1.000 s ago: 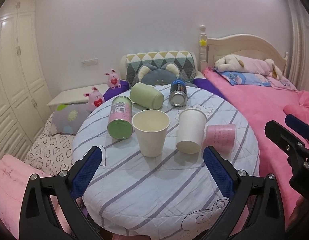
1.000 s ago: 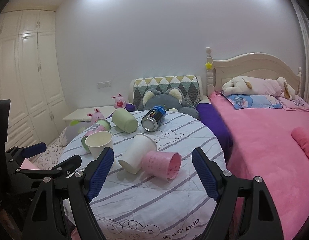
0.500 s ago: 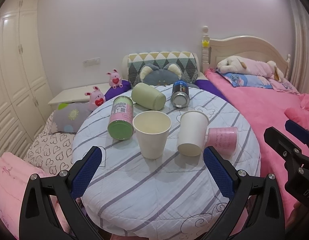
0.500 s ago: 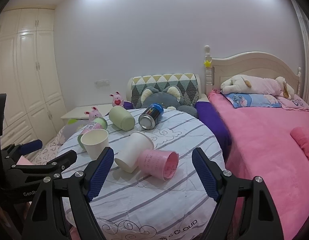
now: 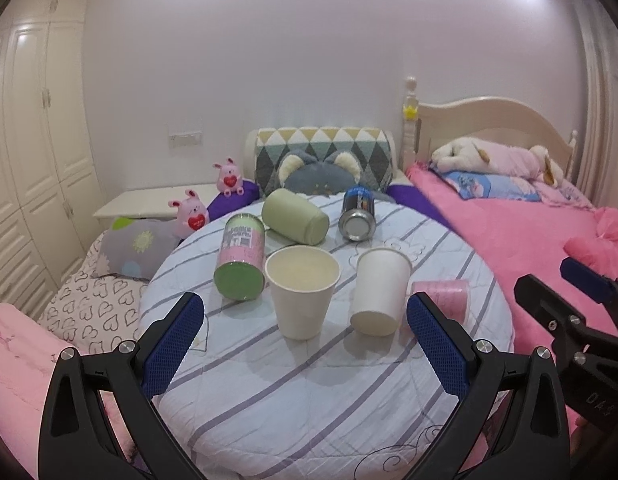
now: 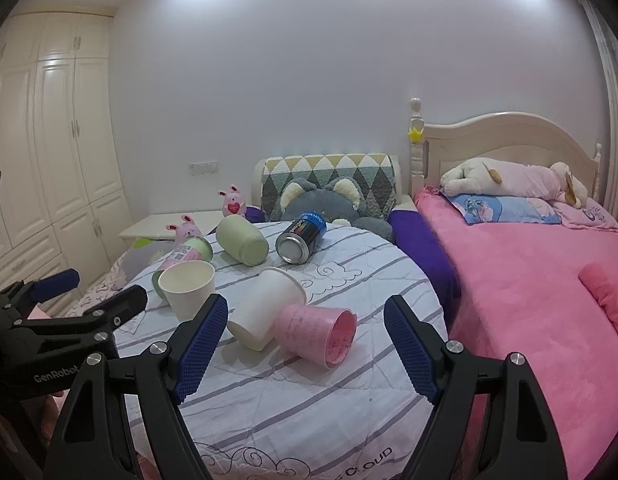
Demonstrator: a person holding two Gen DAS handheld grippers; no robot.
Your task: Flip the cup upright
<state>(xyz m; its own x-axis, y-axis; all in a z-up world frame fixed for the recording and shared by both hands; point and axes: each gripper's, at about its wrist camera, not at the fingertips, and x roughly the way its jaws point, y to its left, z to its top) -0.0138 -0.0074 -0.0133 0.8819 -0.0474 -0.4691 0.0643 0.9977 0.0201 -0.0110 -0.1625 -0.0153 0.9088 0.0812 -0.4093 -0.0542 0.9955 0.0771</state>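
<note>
The pink ribbed plastic cup (image 6: 315, 335) lies on its side on the striped round surface (image 6: 309, 400), touching a tipped white paper cup (image 6: 265, 309). Both the left gripper (image 5: 305, 340) and right gripper (image 6: 305, 344) sit wide apart, holding nothing.

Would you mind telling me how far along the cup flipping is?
Done: one white cup stands upright. In hand: nothing; the left claw and right claw are open, short of the cups. Left: the tipped white cup and pink cup.

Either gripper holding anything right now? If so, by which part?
Nothing is held. The left gripper and the right gripper are both open with nothing between their fingers, short of the cups on the round table.
</note>
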